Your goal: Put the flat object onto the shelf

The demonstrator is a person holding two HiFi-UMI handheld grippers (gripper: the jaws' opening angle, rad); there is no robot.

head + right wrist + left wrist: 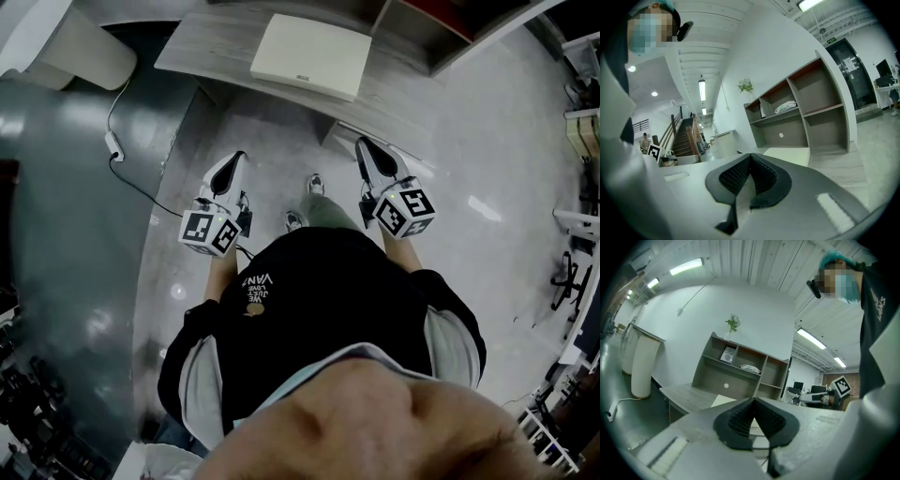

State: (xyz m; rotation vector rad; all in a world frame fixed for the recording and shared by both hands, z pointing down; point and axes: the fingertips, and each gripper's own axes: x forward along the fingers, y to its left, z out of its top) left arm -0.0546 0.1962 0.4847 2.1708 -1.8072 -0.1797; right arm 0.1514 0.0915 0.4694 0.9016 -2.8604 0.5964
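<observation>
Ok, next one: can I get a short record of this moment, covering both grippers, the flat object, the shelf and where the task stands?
left gripper: shut, nothing between the jaws
right gripper: shut, nothing between the jaws
flat object: cream board lying flat on the desk, not held
shelf: open compartments, at the back of the desk; white packet in an upper one, plant on top
person: standing, facing the desk
task status: not begun; board not yet on the shelf

The flat object (309, 54) lies on the desk (202, 47), in front of the shelf (726, 376) at its back.
</observation>
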